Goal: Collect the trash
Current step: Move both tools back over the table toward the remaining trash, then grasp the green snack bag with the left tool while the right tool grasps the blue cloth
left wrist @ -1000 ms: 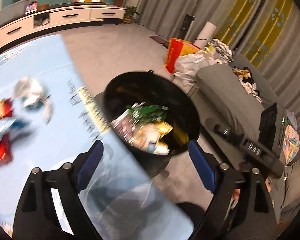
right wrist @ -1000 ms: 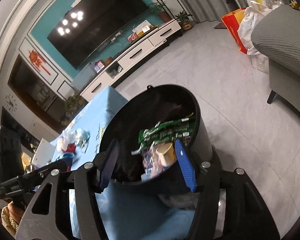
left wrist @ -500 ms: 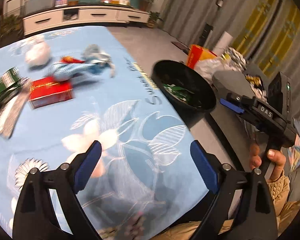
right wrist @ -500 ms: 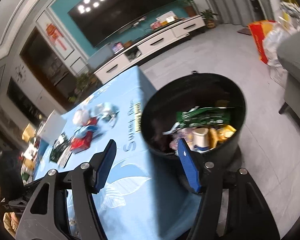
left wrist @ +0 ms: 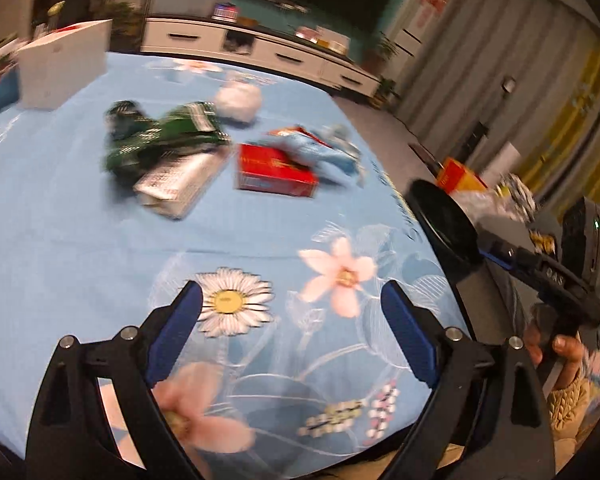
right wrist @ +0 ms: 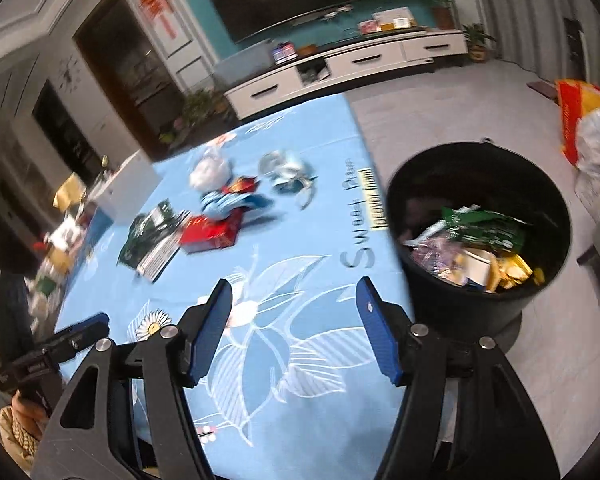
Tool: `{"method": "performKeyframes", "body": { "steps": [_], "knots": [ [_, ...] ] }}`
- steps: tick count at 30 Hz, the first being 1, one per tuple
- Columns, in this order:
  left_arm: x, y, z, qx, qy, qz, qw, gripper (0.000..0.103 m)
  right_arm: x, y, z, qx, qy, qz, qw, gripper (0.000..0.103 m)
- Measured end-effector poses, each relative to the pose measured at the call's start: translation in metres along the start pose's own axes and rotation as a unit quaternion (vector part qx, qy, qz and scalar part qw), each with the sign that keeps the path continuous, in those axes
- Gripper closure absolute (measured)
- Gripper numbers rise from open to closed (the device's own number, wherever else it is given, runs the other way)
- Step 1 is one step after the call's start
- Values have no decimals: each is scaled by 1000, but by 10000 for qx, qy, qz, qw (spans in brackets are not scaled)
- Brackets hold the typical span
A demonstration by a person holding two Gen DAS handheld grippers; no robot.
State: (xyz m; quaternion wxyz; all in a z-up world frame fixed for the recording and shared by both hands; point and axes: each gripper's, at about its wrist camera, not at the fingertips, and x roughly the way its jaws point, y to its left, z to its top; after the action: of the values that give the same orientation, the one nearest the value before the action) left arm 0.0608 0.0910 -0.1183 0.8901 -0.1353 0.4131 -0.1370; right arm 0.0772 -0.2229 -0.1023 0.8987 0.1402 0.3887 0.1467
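Both tools empty. Left gripper (left wrist: 290,308) hovers over the blue floral tablecloth (left wrist: 100,240), jaws spread wide, nothing between them. Right gripper (right wrist: 294,302) likewise released, above the table's near edge.

Trash lies mid-table in a loose cluster: red flat cardboard box (left wrist: 274,170), green crinkled foil wrapper (left wrist: 160,138) partly over a silver-white printed packet (left wrist: 176,182), white crumpled paper ball (left wrist: 238,100), blue wrapper (left wrist: 324,152) touching the box's far side.

Round black plastic bin (right wrist: 476,316) stands on the floor just off the table's right side, already part-filled.

Judgement: next pick is probably the red box, nearest. Approach low, jaws straddling its short edges; avoid snagging the cloth.
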Motion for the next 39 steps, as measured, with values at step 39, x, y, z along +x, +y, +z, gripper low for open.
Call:
{"method": "performKeyframes", "body": {
  "steps": [39],
  "knots": [
    [42, 90, 82, 460, -531, 1027, 9922, 40, 138, 109, 56, -1905, 315, 182, 9810, 39]
  ]
}}
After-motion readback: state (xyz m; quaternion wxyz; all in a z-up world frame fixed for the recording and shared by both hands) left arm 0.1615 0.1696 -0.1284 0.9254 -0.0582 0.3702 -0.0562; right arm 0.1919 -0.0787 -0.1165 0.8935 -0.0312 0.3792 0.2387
